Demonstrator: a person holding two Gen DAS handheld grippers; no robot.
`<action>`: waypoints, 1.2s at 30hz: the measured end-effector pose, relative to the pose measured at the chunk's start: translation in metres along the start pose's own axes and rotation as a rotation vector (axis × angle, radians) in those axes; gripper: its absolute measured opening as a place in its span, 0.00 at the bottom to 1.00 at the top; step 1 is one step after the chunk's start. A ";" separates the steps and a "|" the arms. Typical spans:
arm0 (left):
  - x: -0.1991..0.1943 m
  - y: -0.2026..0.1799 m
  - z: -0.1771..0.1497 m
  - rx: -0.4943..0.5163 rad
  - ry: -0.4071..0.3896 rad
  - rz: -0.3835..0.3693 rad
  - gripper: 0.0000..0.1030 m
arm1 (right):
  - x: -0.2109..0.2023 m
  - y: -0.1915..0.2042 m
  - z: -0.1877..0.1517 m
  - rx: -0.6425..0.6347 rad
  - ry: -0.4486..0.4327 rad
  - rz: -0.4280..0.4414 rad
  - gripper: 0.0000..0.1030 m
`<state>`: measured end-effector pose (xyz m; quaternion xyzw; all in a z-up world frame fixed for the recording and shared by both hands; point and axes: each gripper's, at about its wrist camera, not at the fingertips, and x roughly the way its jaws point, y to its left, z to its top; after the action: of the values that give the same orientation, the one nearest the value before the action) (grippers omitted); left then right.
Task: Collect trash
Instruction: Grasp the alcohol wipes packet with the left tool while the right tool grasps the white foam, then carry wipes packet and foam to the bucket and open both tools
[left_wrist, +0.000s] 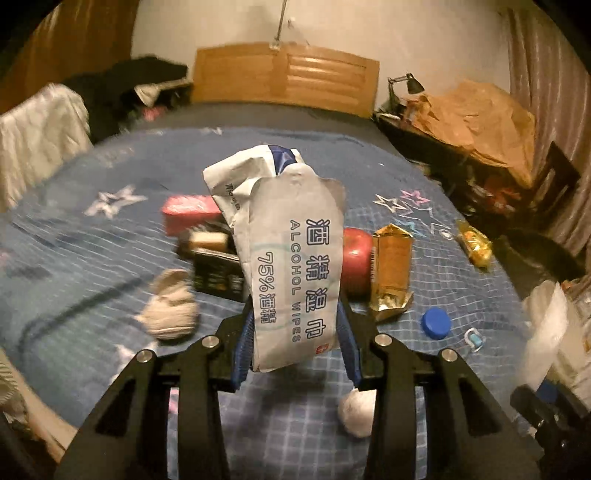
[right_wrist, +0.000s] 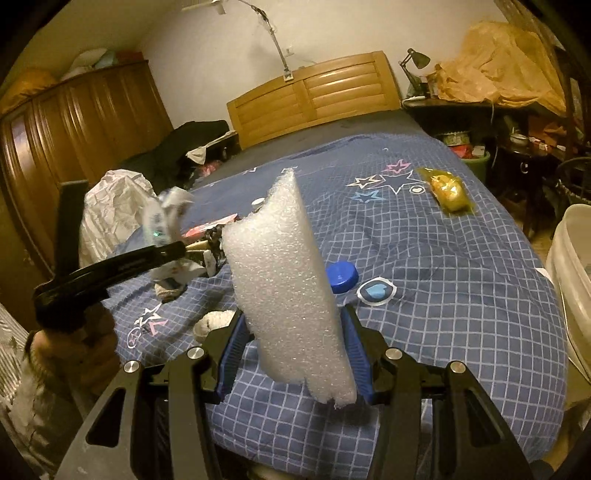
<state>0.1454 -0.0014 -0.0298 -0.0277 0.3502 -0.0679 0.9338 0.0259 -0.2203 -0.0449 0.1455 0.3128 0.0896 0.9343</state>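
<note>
Cluttered blue checked bedspread fronts wooden headboard.

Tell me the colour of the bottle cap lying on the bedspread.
Blue. The bottle cap shows best in the right wrist view.

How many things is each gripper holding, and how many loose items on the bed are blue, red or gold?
Held: 2, wipes packet, foam piece
Blue: 1, bottle cap
Red: 2, apple, red box
Gold: 2, gold wrapper, yellow packet
Total: 7
</note>
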 end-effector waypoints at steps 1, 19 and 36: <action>-0.005 -0.003 -0.001 0.014 -0.014 0.023 0.37 | -0.001 0.002 -0.001 -0.004 -0.002 -0.002 0.50; -0.053 -0.026 -0.009 0.102 -0.127 0.124 0.37 | -0.042 0.017 -0.001 -0.058 -0.086 -0.049 0.50; -0.053 -0.161 0.014 0.263 -0.169 -0.073 0.37 | -0.131 -0.087 0.028 0.043 -0.263 -0.287 0.51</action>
<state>0.0979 -0.1534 0.0308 0.0763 0.2573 -0.1445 0.9524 -0.0537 -0.3426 0.0212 0.1299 0.2074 -0.0711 0.9670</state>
